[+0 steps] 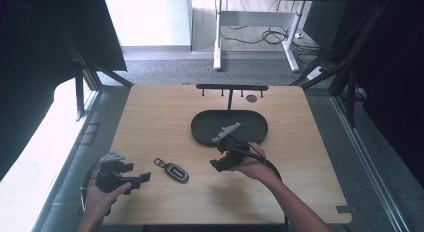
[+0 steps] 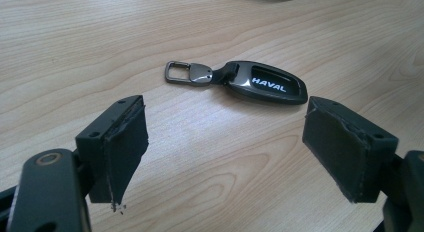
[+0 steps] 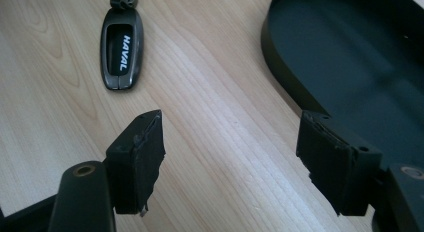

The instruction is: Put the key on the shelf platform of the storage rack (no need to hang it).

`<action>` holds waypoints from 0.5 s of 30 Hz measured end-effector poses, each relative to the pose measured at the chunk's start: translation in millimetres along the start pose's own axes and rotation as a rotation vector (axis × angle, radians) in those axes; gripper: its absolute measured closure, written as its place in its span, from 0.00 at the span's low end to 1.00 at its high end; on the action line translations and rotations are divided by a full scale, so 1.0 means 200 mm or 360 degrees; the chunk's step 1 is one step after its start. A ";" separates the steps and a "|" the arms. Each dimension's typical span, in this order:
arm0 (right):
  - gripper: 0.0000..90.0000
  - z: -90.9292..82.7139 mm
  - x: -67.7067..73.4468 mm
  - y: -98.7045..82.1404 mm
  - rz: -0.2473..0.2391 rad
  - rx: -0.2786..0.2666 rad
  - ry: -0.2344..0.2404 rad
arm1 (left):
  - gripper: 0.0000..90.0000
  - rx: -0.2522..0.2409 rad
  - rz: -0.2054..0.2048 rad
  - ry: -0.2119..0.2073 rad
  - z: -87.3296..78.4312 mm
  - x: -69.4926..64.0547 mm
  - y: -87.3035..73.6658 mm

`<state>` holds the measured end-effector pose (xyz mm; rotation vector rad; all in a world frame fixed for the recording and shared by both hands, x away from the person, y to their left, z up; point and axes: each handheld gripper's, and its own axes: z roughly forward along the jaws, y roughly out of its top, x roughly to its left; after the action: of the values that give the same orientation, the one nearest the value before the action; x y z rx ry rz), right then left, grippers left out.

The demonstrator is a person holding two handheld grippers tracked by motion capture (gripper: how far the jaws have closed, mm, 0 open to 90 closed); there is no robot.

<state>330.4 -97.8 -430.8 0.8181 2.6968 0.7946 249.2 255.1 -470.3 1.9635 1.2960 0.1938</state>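
A dark car key fob (image 1: 174,171) with a metal clip lies flat on the wooden table (image 1: 150,122), between the two grippers. It carries white HAVAL lettering (image 2: 267,86) (image 3: 121,49). My left gripper (image 1: 142,178) is held at the table's front left, pointing right at the fob, open and holding nothing (image 2: 225,152). My right gripper (image 1: 218,162) sits to the fob's right, just in front of the black oval tray (image 1: 250,134), also open and holding nothing (image 3: 230,157). The tray's rim (image 3: 280,67) lies beside the right jaw.
A black rack with small hooks (image 1: 232,88) stands behind the tray at the table's far edge. Bare wood spreads left of the tray and along the right side. Table legs and cables (image 1: 270,37) are on the floor beyond.
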 end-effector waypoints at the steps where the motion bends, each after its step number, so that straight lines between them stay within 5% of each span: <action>1: 0.30 0.01 0.01 0.02 -0.0017 0.0010 0.0004 | 0.20 0.0000 -0.0001 0.0000 0.00 0.00 0.00; 15: 0.30 0.07 0.06 0.09 -0.0066 0.0033 0.0049 | 0.21 -0.0002 -0.0004 0.0000 0.00 0.00 0.00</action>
<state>332.9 -71.5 -432.5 0.7584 2.7440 0.7773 249.4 256.1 -470.6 1.9608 1.2980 0.1928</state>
